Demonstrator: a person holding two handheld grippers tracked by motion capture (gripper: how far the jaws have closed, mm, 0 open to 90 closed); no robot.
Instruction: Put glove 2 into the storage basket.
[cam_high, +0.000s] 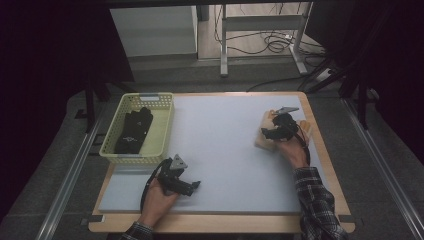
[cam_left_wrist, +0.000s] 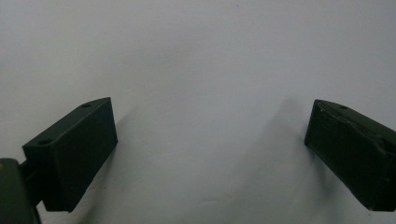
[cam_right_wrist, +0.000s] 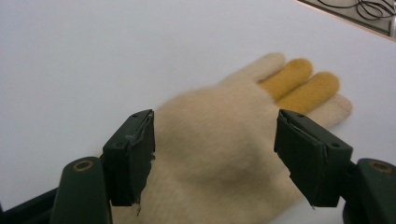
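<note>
A cream woolly glove (cam_right_wrist: 219, 140) with two yellow middle fingers lies flat on the white mat at the right side of the table (cam_high: 264, 143). My right gripper (cam_right_wrist: 215, 156) hangs just over its palm, one jaw to either side with gaps to the fabric, so it is open and holds nothing. In the high view that gripper (cam_high: 270, 132) covers most of the glove. My left gripper (cam_high: 195, 186) rests near the mat's front left. Its jaws are wide apart over bare mat, open (cam_left_wrist: 210, 149).
A pale yellow plastic basket (cam_high: 165, 131) stands at the mat's left back corner and holds a black glove or gloves (cam_high: 134, 131). The white mat (cam_high: 225, 165) spreads between the two hands. A wooden table edge (cam_high: 330, 165) runs past the right hand.
</note>
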